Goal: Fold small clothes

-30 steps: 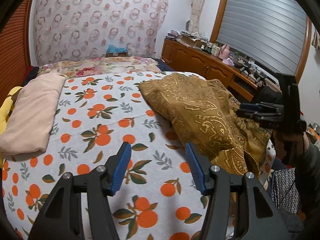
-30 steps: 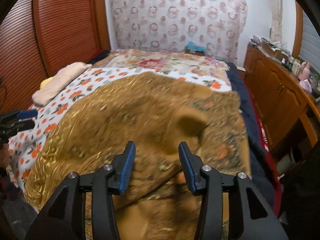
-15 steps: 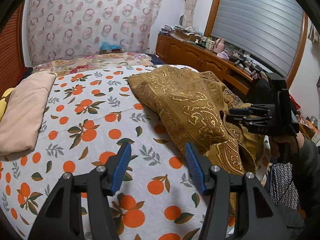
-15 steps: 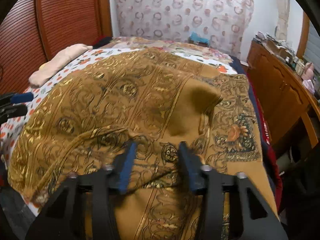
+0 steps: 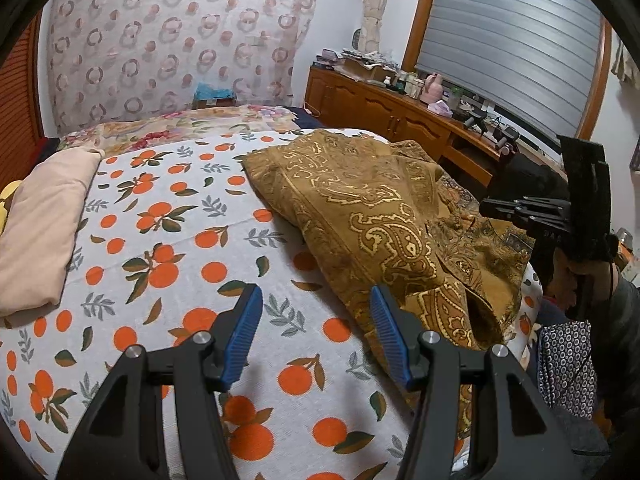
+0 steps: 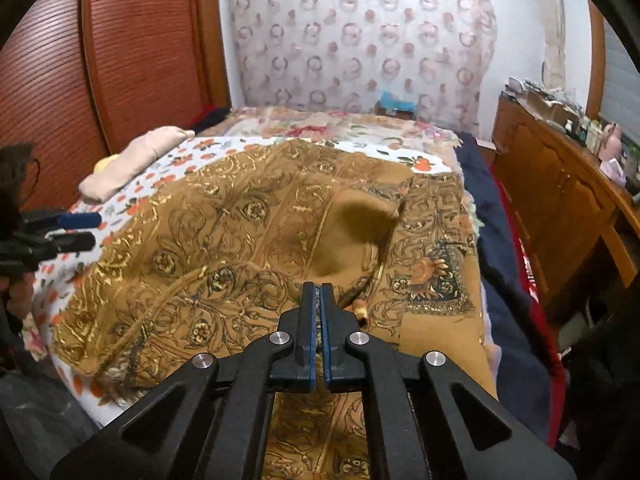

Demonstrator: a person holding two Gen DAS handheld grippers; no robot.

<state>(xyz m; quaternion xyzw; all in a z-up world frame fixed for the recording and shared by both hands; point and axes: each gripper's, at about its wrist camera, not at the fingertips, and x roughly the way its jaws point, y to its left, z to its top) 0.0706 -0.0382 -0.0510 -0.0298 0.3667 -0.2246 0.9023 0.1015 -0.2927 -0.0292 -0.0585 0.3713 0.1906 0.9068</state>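
Observation:
A mustard-brown garment with gold paisley print (image 5: 384, 216) lies rumpled on the right part of the bed; in the right wrist view it (image 6: 248, 232) fills the middle. My left gripper (image 5: 316, 332) is open and empty, low over the orange-print sheet (image 5: 172, 248), just left of the garment's near edge. My right gripper (image 6: 318, 296) is shut over the garment's near part; whether cloth is pinched between the pads is not visible. It also shows in the left wrist view (image 5: 516, 210) at the right, over the garment's far side.
A folded beige cloth (image 5: 40, 224) lies at the bed's left edge. A wooden dresser (image 5: 392, 120) with clutter runs along the right wall. A red slatted wardrobe door (image 6: 132, 52) stands on the left. A dark blue blanket (image 6: 492, 240) hangs off the bed's right side.
My right gripper went from open to shut, low on the garment. My left gripper moved nearer to the garment's near edge and stayed open.

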